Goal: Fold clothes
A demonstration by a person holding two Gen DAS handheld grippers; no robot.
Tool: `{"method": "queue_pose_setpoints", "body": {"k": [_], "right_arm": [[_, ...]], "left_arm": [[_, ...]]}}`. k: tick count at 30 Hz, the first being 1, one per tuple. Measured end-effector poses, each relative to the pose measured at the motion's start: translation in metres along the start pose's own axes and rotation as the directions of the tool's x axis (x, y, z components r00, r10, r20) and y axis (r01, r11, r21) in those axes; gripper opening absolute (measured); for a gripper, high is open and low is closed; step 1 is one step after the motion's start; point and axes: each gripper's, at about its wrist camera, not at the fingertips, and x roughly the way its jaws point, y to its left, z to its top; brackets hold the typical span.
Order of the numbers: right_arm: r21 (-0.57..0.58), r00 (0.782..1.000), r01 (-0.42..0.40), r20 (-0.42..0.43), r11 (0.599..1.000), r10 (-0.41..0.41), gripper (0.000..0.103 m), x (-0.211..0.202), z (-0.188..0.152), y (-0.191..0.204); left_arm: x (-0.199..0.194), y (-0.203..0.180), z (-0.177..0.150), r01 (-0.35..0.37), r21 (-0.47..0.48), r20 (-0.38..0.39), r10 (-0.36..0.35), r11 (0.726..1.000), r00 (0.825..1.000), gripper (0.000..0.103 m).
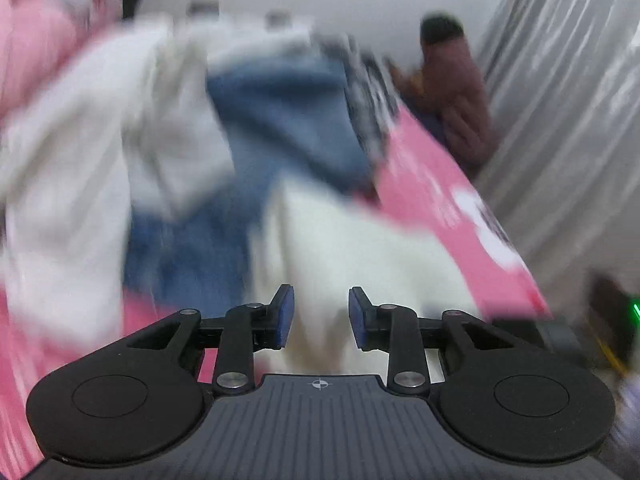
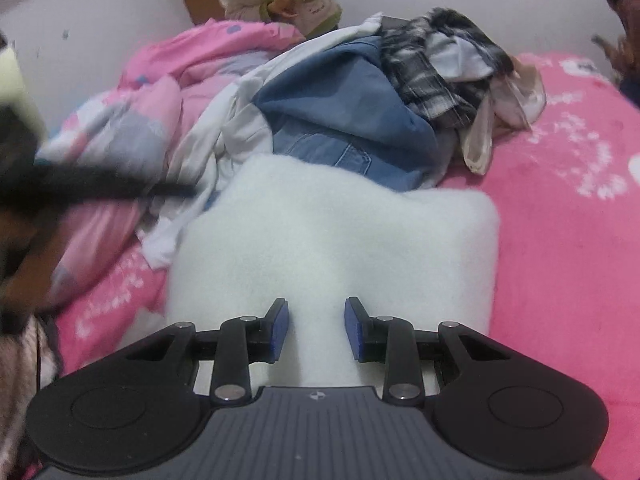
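The white fleece (image 2: 336,236) lies flat on the pink bed (image 2: 560,208), just this side of the clothes pile (image 2: 352,100), its long axis running away from the jaws toward that pile. The right gripper (image 2: 316,330) stands open with the fleece's near edge between its pads — seemingly the nearer one. The left gripper (image 1: 320,318), also open and empty, hovers over the same edge; its view is blurred.

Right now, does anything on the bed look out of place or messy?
Yes. Behind the white fleece garment, which lies fairly flat, unfolded clothes sit in a jumbled heap: blue jeans, a plaid shirt and a white top tangled together. The pink quilt is bunched up at the left. Both hand-held grippers are open and empty.
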Motion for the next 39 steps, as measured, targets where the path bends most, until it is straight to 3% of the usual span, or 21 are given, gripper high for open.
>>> {"method": "queue_pose_setpoints", "body": {"k": [3,7,9,11,14,18,19,20,23,25,29,34,37,39], "right_arm": [[-0.004,1.000,-0.016,-0.004,1.000,0.016,0.033,-0.001,0.001,-0.003],[0.019,0.998,-0.045,-0.039,0.999,0.045,0.033,-0.010,0.006,-0.007],[0.046,0.996,-0.071,-0.054,0.996,0.074,0.034,-0.020,0.006,-0.008],[0.056,0.993,-0.102,-0.057,0.993,0.105,0.036,-0.034,0.003,-0.007],[0.028,0.992,-0.114,-0.054,0.993,0.116,0.037,-0.055,-0.007,-0.002],[0.006,0.995,-0.085,-0.057,0.996,0.085,0.038,-0.078,-0.026,0.006],[0.016,0.994,-0.087,-0.066,0.996,0.088,0.038,-0.082,-0.030,0.006],[0.019,0.993,-0.088,-0.080,0.996,0.090,0.038,-0.085,-0.035,0.007],[-0.034,0.992,-0.071,-0.104,0.997,0.067,0.038,-0.095,-0.050,0.014],[-0.071,0.992,-0.070,-0.107,0.995,0.062,0.038,-0.102,-0.056,0.020],[-0.203,0.992,-0.074,-0.112,0.976,0.052,0.038,-0.104,-0.063,0.035],[-0.348,0.992,-0.043,-0.123,0.937,0.000,0.038,-0.085,-0.077,0.055],[-0.435,0.990,-0.016,-0.131,0.900,-0.046,0.042,-0.079,-0.082,0.068],[-0.468,0.988,-0.008,-0.138,0.884,-0.064,0.042,-0.079,-0.083,0.073]], "left_arm": [[-0.012,-0.004,-0.049,0.040,-0.095,-0.159,-0.055,0.995,0.986,0.030],[-0.027,-0.014,-0.107,0.083,-0.184,-0.298,-0.136,0.979,0.945,0.030],[-0.030,-0.018,-0.127,0.110,-0.184,-0.330,-0.167,0.977,0.929,0.030],[-0.031,-0.019,-0.140,0.095,-0.179,-0.341,-0.153,0.979,0.928,0.030],[-0.027,-0.010,-0.152,0.127,-0.248,-0.313,-0.203,0.960,0.928,0.029],[-0.013,-0.004,-0.164,0.188,-0.325,-0.335,-0.299,0.927,0.894,0.027],[-0.011,-0.003,-0.168,0.195,-0.351,-0.339,-0.318,0.916,0.885,0.021],[-0.009,0.000,-0.172,0.187,-0.378,-0.345,-0.325,0.907,0.880,0.008],[-0.016,0.011,-0.172,0.136,-0.476,-0.344,-0.326,0.869,0.881,0.006],[-0.032,0.012,-0.162,0.136,-0.496,-0.341,-0.337,0.857,0.878,0.006],[-0.061,0.011,-0.140,0.090,-0.427,-0.380,-0.269,0.900,0.885,0.006],[-0.035,0.022,-0.155,-0.047,-0.370,-0.456,-0.137,0.928,0.879,0.011],[-0.030,0.036,-0.162,-0.055,-0.449,-0.449,-0.173,0.892,0.877,0.014],[-0.035,0.042,-0.162,-0.067,-0.497,-0.451,-0.192,0.865,0.872,0.022]]}}
